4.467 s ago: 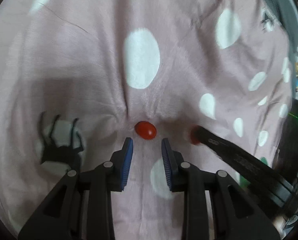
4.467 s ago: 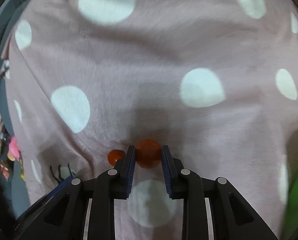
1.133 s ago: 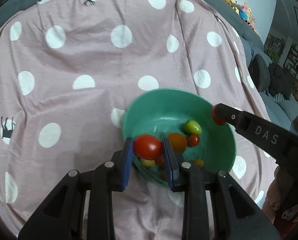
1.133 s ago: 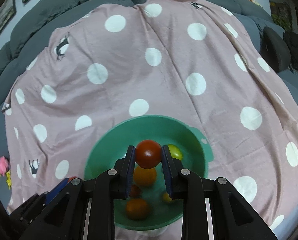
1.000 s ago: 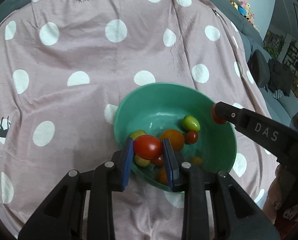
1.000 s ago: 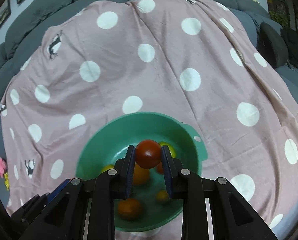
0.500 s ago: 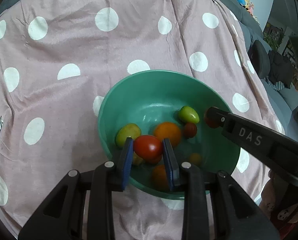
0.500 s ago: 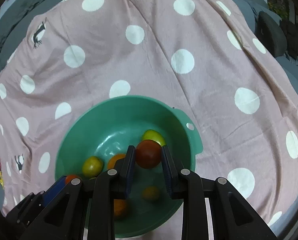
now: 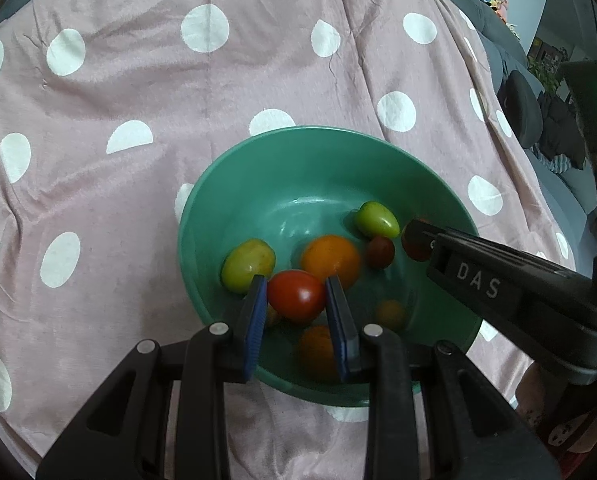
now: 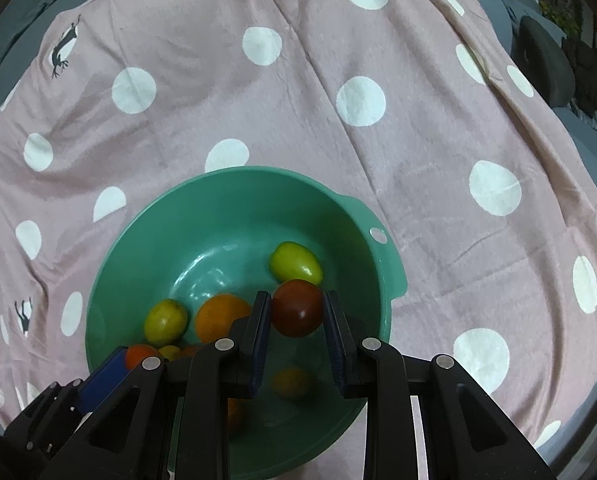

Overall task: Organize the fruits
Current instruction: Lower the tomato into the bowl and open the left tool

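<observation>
Half a second ago both grippers hung higher over the round teal-green plastic bowl [image 9: 438, 184]; now both have come down, so the bowl fills more of each wrist view and the carried fruit sits below rim level. The left gripper [image 9: 297, 302] is clamped on a glossy bright-red cherry tomato [image 9: 296, 295], held over the near left part of the bowl, just beside a yellow-green tomato [image 9: 248, 265] on its left and a larger round orange tomato [image 9: 330, 261] just beyond. The right gripper [image 10: 297, 316] is closed around a darker red round tomato [image 10: 297, 308], held over the right half of the bowl, just in front of an oval green tomato [image 10: 296, 263] lying toward the far right wall. Several more small orange and red fruits lie on the bowl floor, some blurred. The bowl rests on a pink cloth with white polka dots [image 10: 298, 80], where no loose fruit shows. Both tomatoes seem ready to be let go; dropping them from this low should keep them from bouncing out, and it looks like the last of the gathering
</observation>
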Tool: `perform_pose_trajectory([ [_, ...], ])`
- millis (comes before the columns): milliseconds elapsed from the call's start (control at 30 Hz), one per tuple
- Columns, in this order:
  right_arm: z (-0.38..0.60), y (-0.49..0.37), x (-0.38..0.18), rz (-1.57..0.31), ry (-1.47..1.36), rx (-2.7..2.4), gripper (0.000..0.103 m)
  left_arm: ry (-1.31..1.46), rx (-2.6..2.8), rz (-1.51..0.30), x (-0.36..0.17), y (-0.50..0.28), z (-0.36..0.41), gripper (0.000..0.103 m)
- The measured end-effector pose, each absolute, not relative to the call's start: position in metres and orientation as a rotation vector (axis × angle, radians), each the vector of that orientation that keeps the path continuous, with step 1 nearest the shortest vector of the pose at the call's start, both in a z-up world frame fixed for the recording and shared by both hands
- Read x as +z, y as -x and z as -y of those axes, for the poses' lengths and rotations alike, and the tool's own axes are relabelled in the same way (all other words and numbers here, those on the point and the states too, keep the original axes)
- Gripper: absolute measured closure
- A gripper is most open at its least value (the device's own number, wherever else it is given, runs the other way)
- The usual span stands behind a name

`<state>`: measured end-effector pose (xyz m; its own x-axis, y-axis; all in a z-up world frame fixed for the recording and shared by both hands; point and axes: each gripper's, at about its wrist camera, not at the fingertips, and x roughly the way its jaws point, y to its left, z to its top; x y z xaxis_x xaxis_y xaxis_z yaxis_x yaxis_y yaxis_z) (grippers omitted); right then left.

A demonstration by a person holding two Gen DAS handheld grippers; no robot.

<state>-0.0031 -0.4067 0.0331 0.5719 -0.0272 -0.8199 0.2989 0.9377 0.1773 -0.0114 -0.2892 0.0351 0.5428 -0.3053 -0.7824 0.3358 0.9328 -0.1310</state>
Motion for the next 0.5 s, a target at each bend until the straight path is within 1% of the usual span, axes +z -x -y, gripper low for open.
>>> perform_pose_trajectory([
  [500, 0.4069, 0.0025, 0.0315, -0.955, -0.298, -0.214, 0.075, -0.013, -0.371, -0.927, 0.0351, 0.0094, 0.2881, 0.073],
])
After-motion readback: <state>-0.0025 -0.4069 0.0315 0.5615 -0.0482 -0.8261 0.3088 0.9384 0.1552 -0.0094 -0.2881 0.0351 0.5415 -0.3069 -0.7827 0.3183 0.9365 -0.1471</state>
